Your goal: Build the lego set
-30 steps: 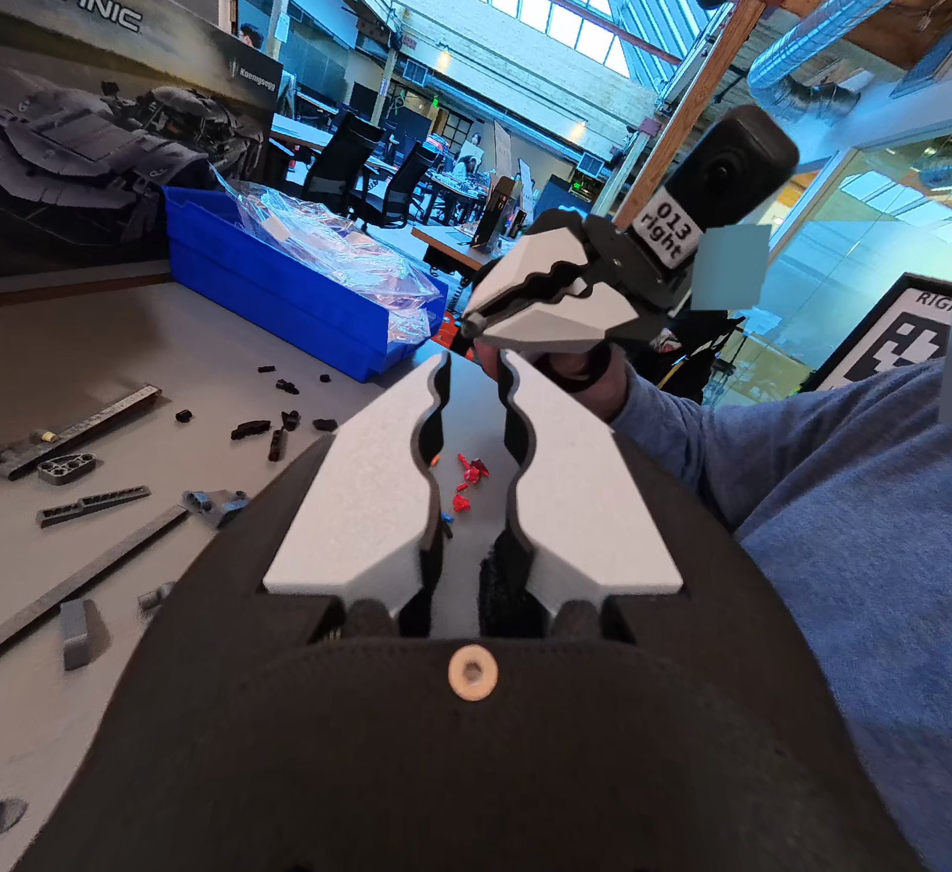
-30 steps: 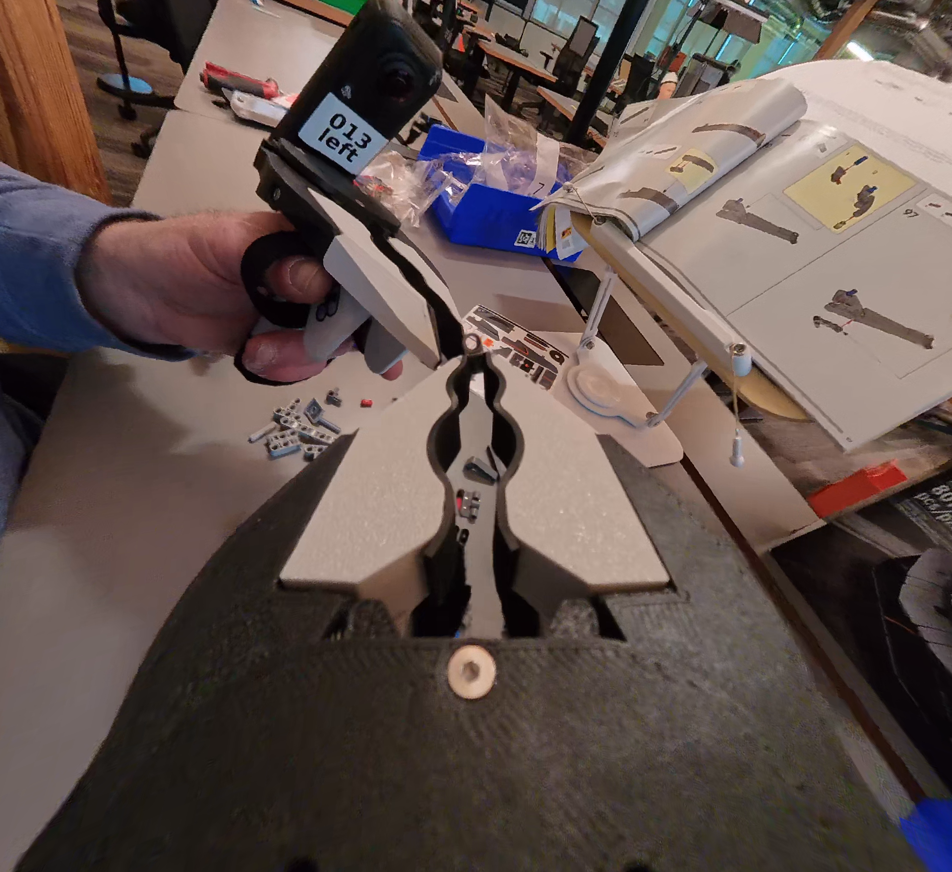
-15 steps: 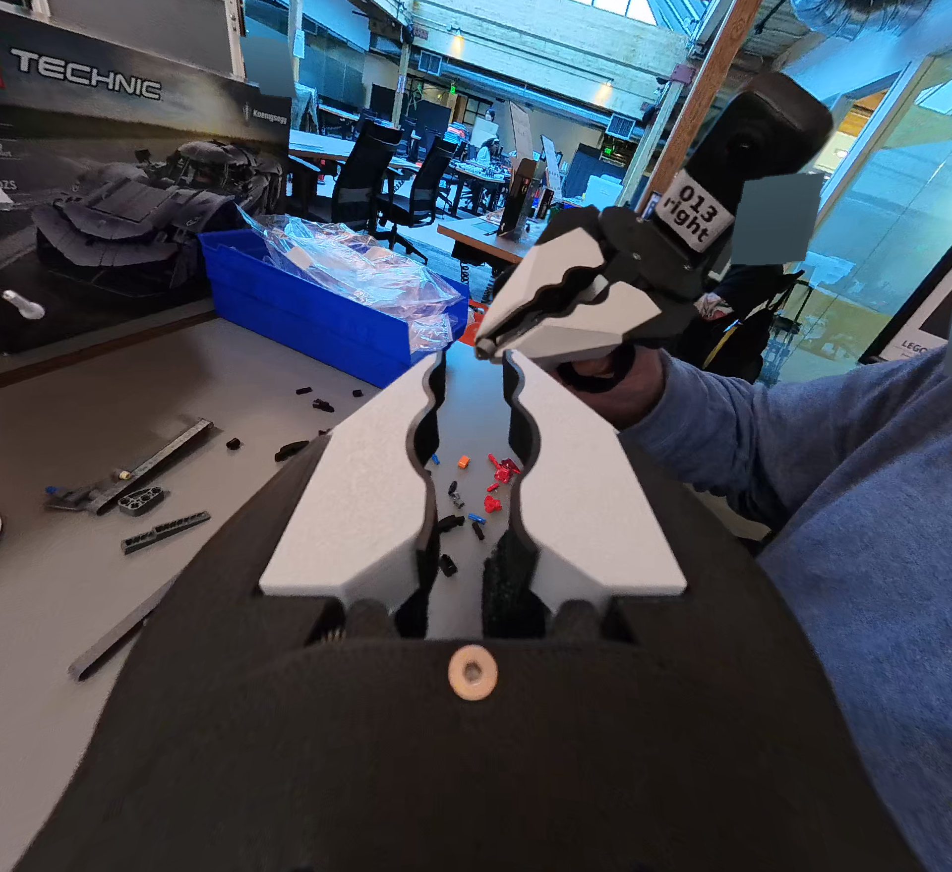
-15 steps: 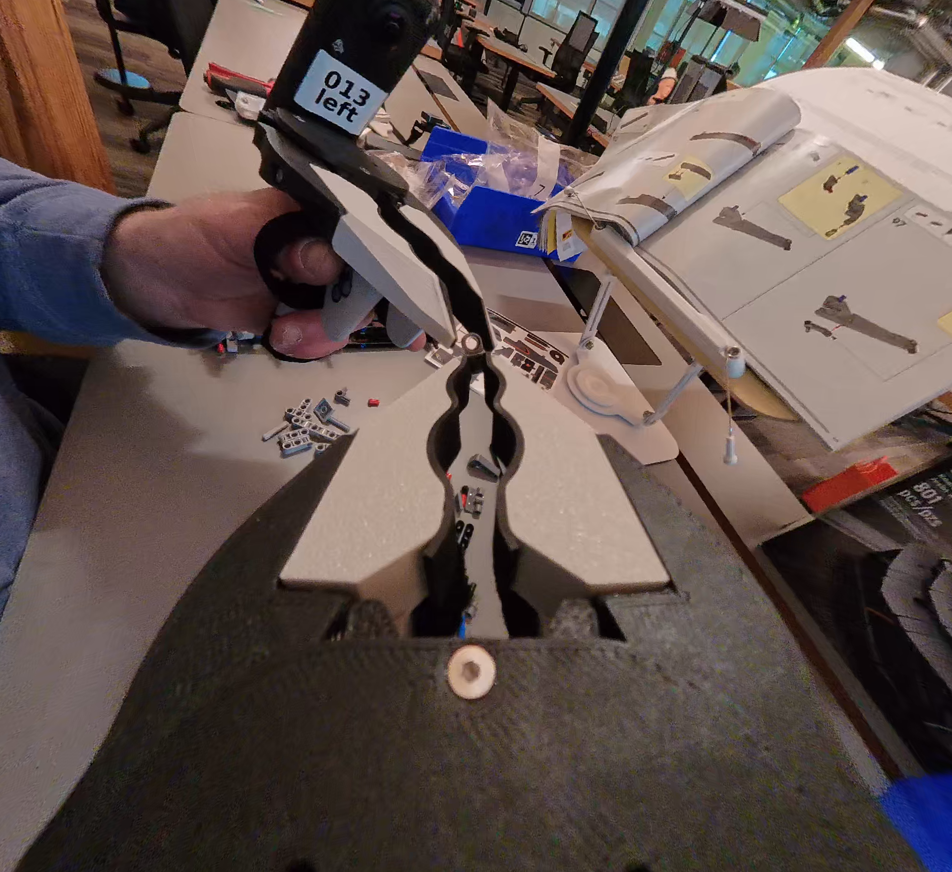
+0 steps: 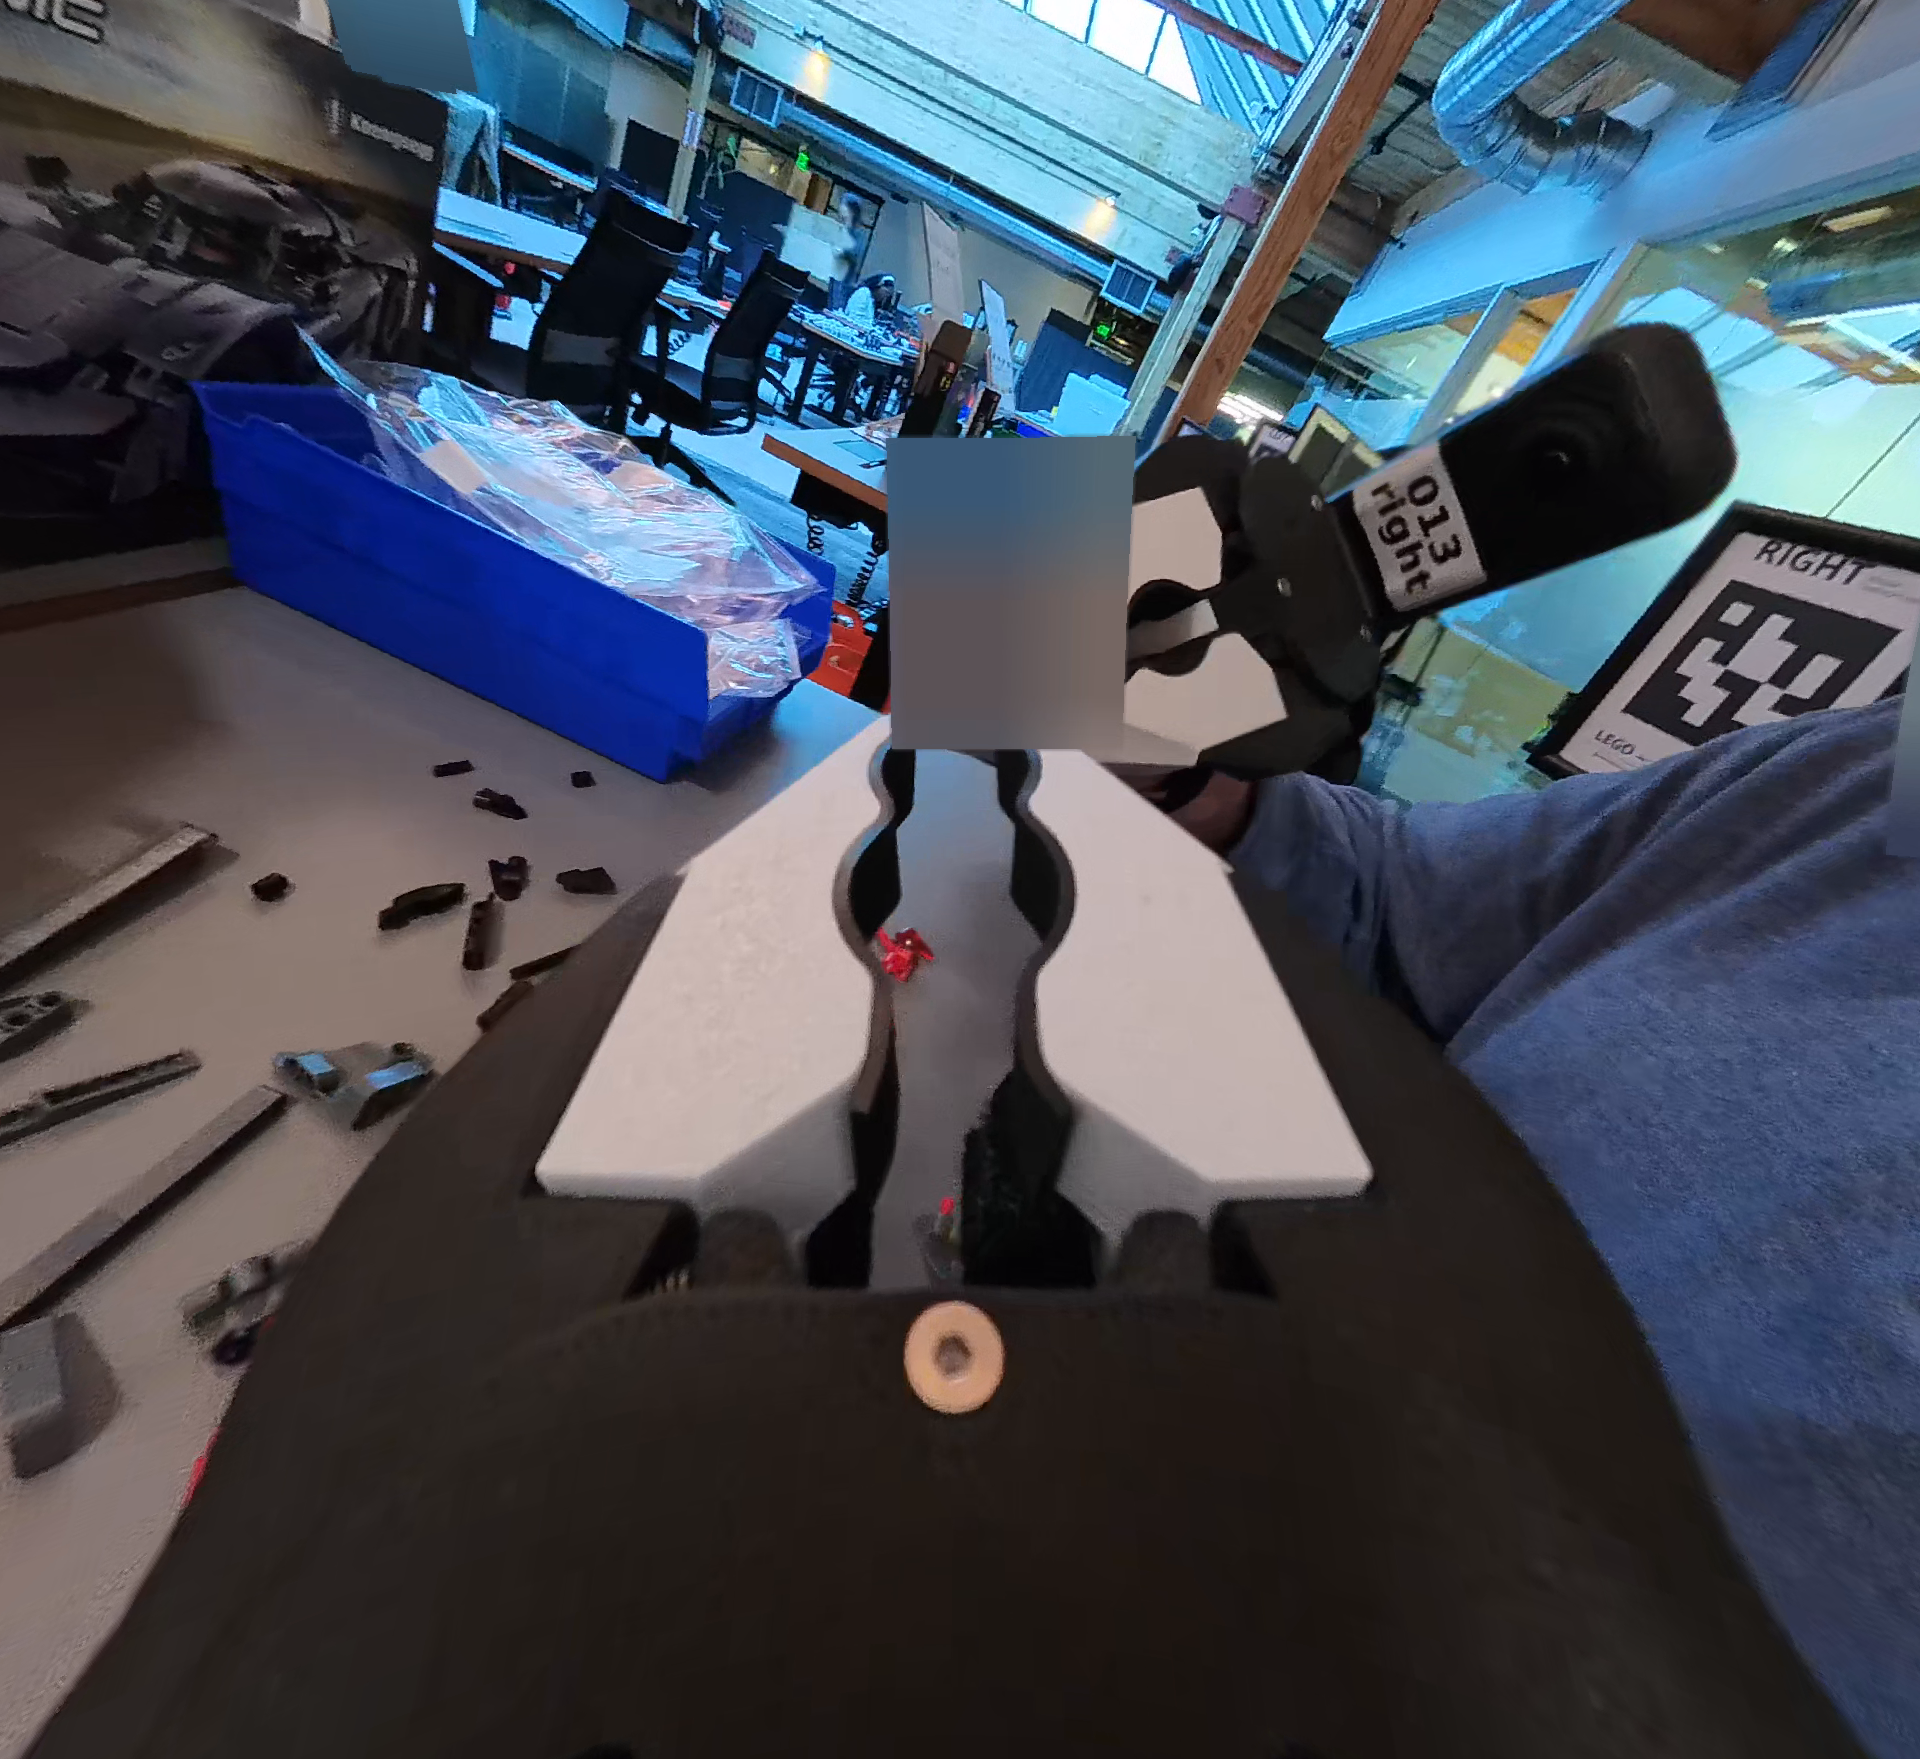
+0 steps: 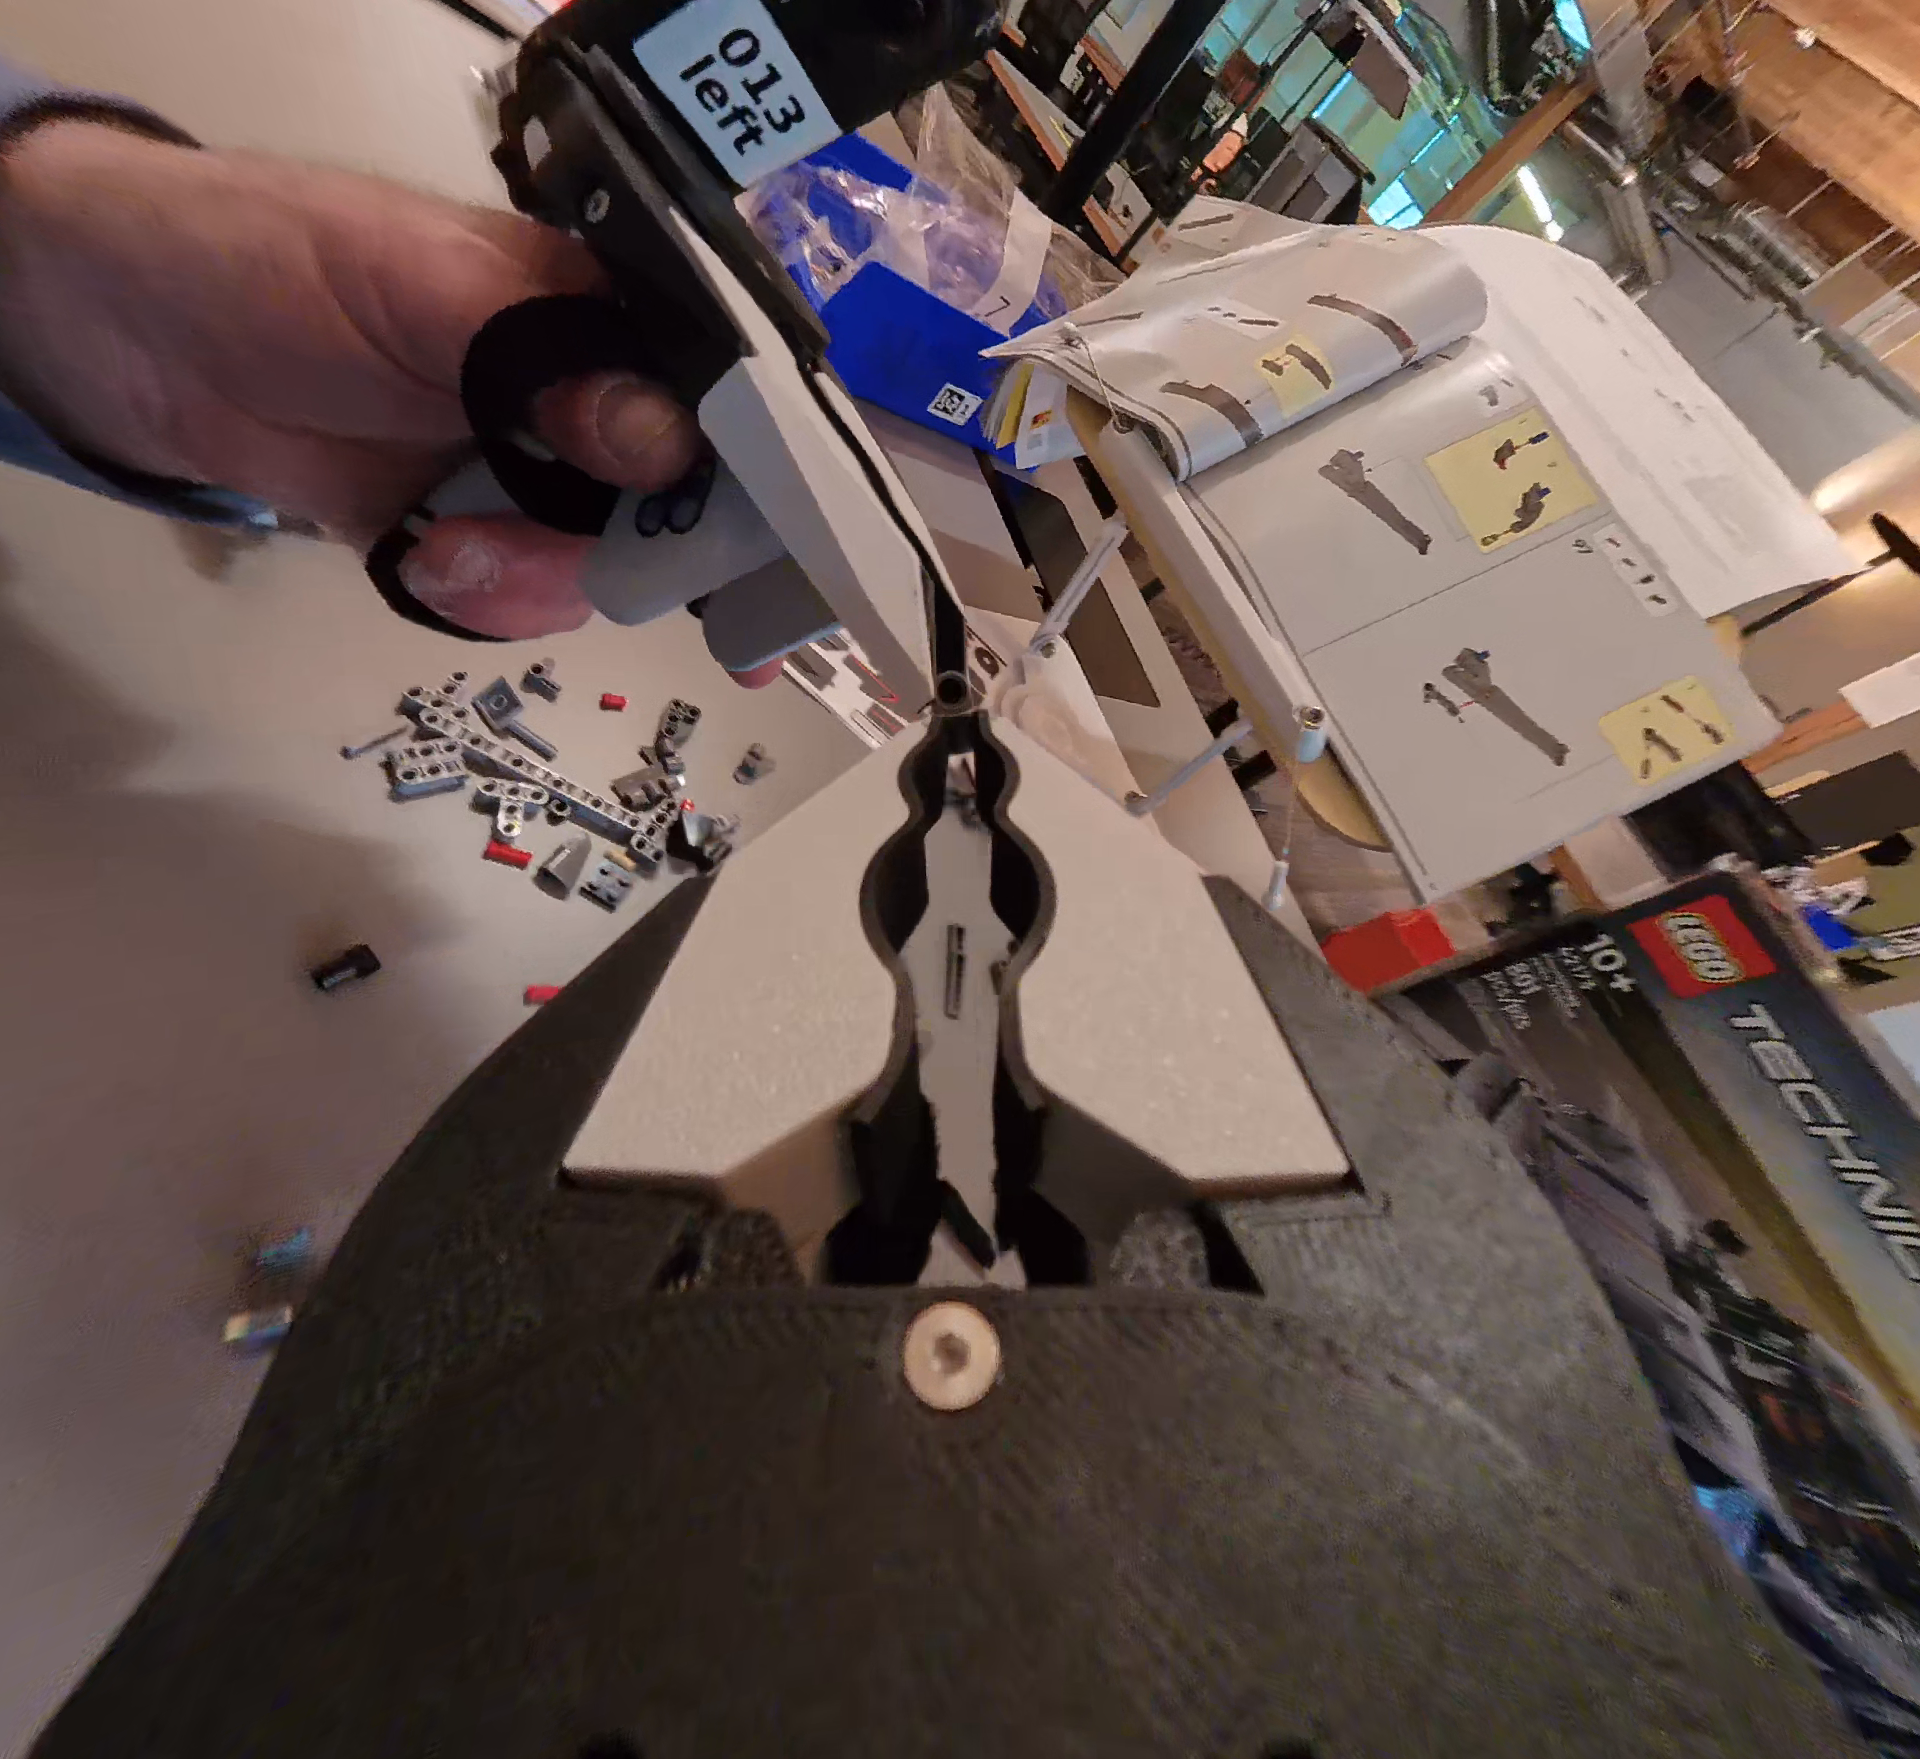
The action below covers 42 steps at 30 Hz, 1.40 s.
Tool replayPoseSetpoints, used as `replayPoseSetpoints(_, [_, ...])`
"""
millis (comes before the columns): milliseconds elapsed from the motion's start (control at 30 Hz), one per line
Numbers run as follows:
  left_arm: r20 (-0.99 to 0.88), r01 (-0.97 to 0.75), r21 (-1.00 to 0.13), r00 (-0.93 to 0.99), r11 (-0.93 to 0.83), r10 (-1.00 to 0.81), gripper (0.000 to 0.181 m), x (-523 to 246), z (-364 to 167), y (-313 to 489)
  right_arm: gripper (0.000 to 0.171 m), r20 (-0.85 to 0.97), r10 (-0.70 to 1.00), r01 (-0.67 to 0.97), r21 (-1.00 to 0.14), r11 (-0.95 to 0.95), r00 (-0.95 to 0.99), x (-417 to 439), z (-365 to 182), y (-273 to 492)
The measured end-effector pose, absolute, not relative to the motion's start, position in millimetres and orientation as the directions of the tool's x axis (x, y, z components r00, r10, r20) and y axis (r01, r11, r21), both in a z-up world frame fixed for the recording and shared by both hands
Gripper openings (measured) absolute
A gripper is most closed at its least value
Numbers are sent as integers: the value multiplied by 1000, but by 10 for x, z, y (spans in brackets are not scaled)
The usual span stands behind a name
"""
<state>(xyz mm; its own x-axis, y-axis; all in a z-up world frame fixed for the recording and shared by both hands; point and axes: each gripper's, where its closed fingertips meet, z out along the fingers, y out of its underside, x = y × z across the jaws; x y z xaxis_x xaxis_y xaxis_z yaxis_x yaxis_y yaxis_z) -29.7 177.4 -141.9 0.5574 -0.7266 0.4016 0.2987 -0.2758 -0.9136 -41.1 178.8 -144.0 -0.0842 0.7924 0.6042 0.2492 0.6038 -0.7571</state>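
My right gripper (image 6: 953, 724) is shut on a small black round-ended lego piece (image 6: 951, 693) that sticks out past its tips. My left gripper (image 6: 940, 660) meets that piece from above, tip to tip. In the left wrist view my left gripper (image 5: 956, 764) has its jaws a narrow gap apart, with only table showing between them; a blur patch covers the very tips. The right gripper (image 5: 1164, 613) comes in from the right, its tips hidden by the patch. Both are held above the table.
Loose grey lego pieces (image 6: 540, 774) and black ones (image 5: 488, 888) lie on the grey table, with small red ones (image 5: 902, 951) below my left jaws. A blue bin of bags (image 5: 468, 566), an open instruction booklet on a stand (image 6: 1455, 566) and the set's box (image 6: 1714, 1086) stand around. My left and right fingertips are right by each other.
Both grippers have tilted and stay tip to tip. In the left wrist view the right gripper has swung to the right. In the right wrist view the left gripper looms closer and higher.
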Motion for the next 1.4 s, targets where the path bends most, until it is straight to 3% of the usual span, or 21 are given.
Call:
replayPoseSetpoints(633, [498,344,-863,464,-369,-733,9,-287,-1474,1773,2,818,567,310,-517,798,-95,-402,-1502,1755])
replayPoseSetpoints(1133, [512,342,-856,446,-388,-734,9,-249,-1453,1719,2,835,544,293,-500,815,-87,-378,-1471,1698])
replayPoseSetpoints(1400, [497,354,-863,478,-359,-724,4,-353,-1359,1668,8,801,595,256,-563,786,-66,-417,-1366,1624])
